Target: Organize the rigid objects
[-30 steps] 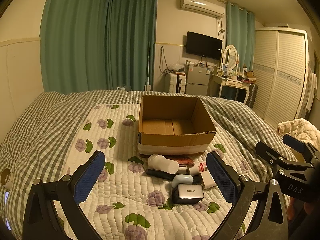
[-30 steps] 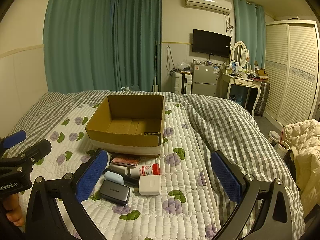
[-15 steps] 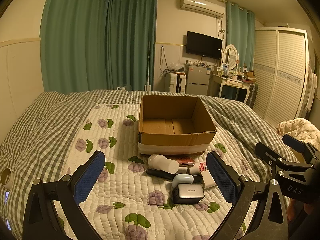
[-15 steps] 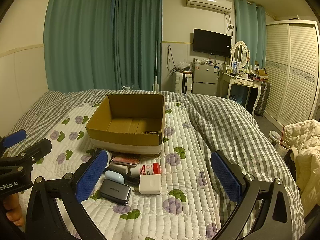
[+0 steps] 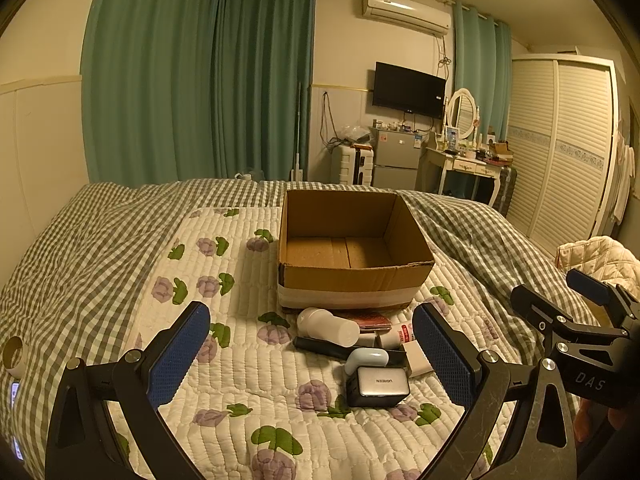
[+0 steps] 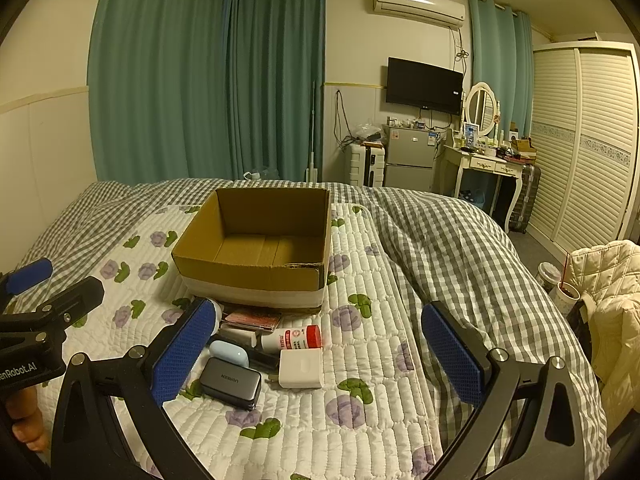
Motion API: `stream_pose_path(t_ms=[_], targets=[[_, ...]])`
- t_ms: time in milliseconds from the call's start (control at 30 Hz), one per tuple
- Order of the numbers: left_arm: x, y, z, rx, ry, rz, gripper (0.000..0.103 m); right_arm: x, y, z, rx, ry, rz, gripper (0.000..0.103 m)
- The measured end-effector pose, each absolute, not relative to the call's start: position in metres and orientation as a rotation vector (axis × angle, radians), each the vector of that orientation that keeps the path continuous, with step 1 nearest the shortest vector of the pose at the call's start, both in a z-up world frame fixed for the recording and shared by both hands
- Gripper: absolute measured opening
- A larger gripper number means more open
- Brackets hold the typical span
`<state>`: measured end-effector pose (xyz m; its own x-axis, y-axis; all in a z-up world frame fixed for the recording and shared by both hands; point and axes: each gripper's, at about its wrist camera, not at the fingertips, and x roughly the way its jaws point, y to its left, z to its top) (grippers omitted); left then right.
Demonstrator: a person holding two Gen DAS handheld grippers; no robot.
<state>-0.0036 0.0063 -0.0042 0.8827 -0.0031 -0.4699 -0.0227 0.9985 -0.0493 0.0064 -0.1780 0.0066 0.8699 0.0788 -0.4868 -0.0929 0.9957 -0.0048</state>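
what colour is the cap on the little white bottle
Red, on the white bottle; clearest in the right wrist view.

Dim warm ceiling light, sharp focus, fisheye-bent dark corners

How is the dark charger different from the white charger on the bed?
The dark charger is dark grey with the word UGREEN printed on it; the white charger is plain white with no writing that can be read. The dark charger lies nearer the left edge of the right wrist view; the white charger lies to its right, with a metal prong showing on its left side. Both are blocky, lie flat on the quilt, and neither is held.
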Motion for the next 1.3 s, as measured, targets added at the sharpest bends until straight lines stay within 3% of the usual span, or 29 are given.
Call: stream_pose_path(t_ms=[800,1033,1300], targets=[[0.001,0.008,0.003,-0.047,0.51,0.009,0.103,0.01,-0.178,0.017,-0.042,0.511,0.089,0.103],[0.027,-0.015,-0.026,0.0,0.674,-0.023,0.103,0.035,-0.194,0.019,-0.033,0.58,0.058,0.103],[0.065,-0.052,-0.098,0.0,0.93,-0.046,0.102,0.086,-0.192,-0.051,-0.123,0.83,0.096,0.103]])
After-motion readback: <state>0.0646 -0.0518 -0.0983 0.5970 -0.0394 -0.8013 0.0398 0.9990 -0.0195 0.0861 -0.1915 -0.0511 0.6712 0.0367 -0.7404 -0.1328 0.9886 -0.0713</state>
